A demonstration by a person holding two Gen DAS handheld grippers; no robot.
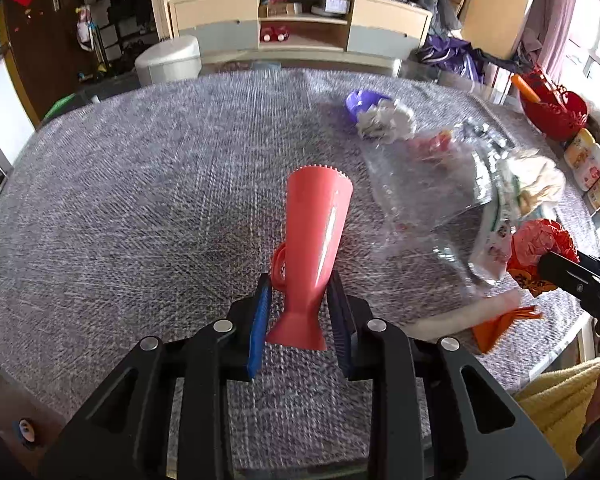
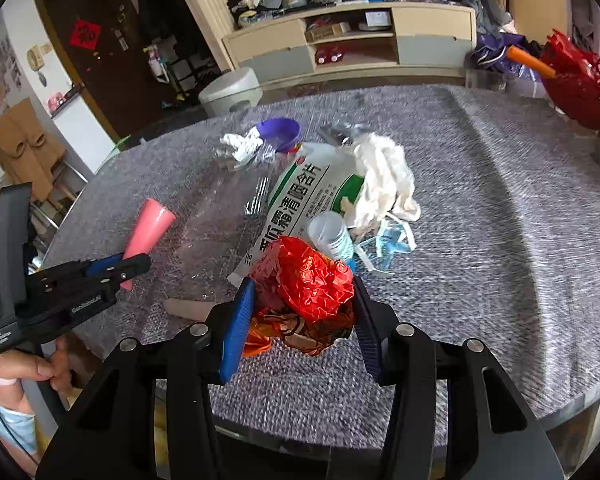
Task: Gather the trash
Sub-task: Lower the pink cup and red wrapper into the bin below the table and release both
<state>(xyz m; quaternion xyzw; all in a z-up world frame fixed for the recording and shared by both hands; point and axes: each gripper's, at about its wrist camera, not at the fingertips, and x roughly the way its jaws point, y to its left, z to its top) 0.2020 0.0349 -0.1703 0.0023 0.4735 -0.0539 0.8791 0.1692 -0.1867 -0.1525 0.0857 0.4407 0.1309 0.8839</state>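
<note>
My left gripper is shut on the narrow end of a pink plastic cone-shaped cup, held over the grey woven tablecloth; the cup also shows in the right wrist view. My right gripper is shut on a crumpled red foil wrapper, also seen in the left wrist view. Beyond it lie a white and green medicine bag, a crumpled white tissue, a small white cup, a blue face mask and clear plastic wrap.
A purple bowl and another crumpled tissue lie farther back. A red basket stands at the table's right edge. A white bin and a TV cabinet stand beyond the table.
</note>
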